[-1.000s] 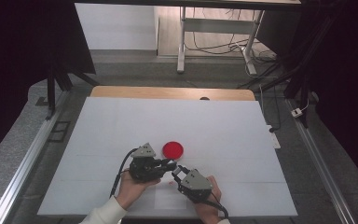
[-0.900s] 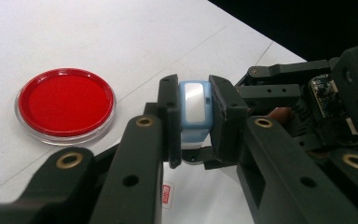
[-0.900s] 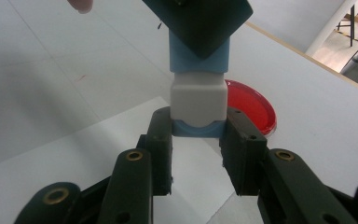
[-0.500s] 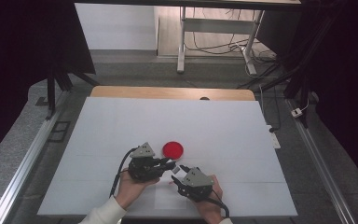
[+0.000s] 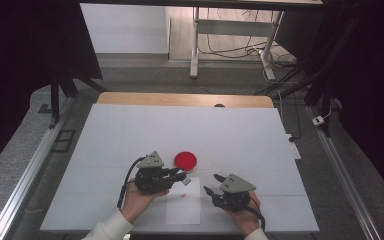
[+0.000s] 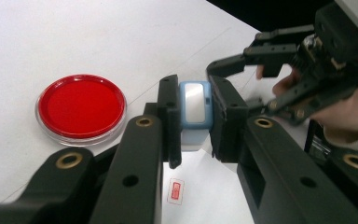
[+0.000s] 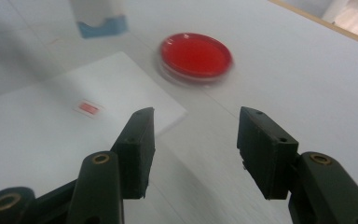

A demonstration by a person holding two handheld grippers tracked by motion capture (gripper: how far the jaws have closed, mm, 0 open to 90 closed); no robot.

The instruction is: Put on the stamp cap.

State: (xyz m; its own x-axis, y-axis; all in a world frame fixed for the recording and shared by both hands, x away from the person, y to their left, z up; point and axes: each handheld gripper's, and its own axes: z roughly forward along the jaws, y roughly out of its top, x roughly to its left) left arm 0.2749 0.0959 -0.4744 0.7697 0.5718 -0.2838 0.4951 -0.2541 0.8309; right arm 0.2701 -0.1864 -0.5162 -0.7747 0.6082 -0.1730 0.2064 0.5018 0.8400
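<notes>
My left gripper [image 6: 195, 140] is shut on a small light-blue block with a white face [image 6: 195, 108], held just above a white paper sheet [image 5: 184, 207]. A small red label [image 6: 175, 191] lies on that sheet below the jaws. A round red dish with a clear rim [image 5: 185, 159] rests on the table just beyond the left gripper [image 5: 183, 177]. My right gripper [image 7: 193, 149] is open and holds nothing, low over the sheet's corner, facing the red dish [image 7: 196, 55] and the blue block [image 7: 98, 18]. In the high view the right gripper [image 5: 213, 184] sits to the right of the sheet.
The white tabletop [image 5: 130, 135] stretches wide behind the dish. A wooden strip [image 5: 130, 98] runs along its far edge. Metal rails [image 5: 25, 170] flank the table. Cables and a table frame [image 5: 230, 45] stand on the floor beyond.
The right gripper has shifted to the right, away from the left one, uncovering the paper sheet between them. The left gripper has stayed in place with the blue block.
</notes>
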